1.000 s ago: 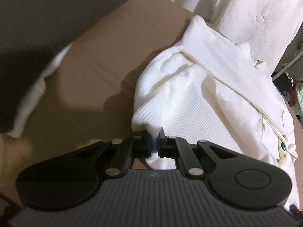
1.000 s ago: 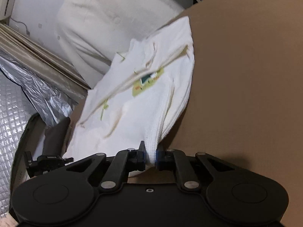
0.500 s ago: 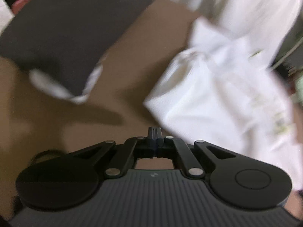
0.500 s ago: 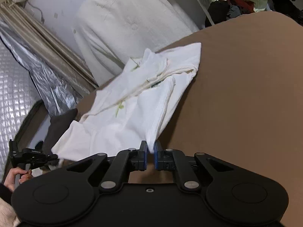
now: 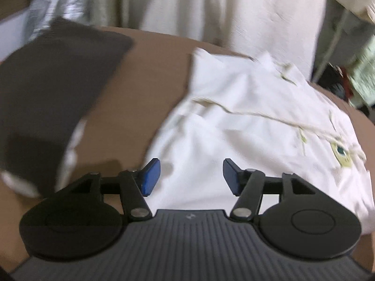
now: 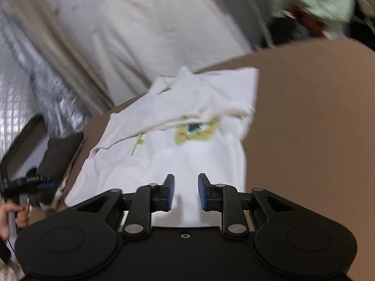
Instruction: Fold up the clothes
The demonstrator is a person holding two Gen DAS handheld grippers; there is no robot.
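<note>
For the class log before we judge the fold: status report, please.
Left claw open, right claw open, both empty. White T-shirt lies rumpled on brown surface. Dark folded garment lies apart, left; nothing in the way.

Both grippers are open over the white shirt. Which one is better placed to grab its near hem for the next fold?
Probably the right gripper: it hangs centred over the white shirt, fabric between its pads. The left gripper straddles the shirt's side edge.
</note>
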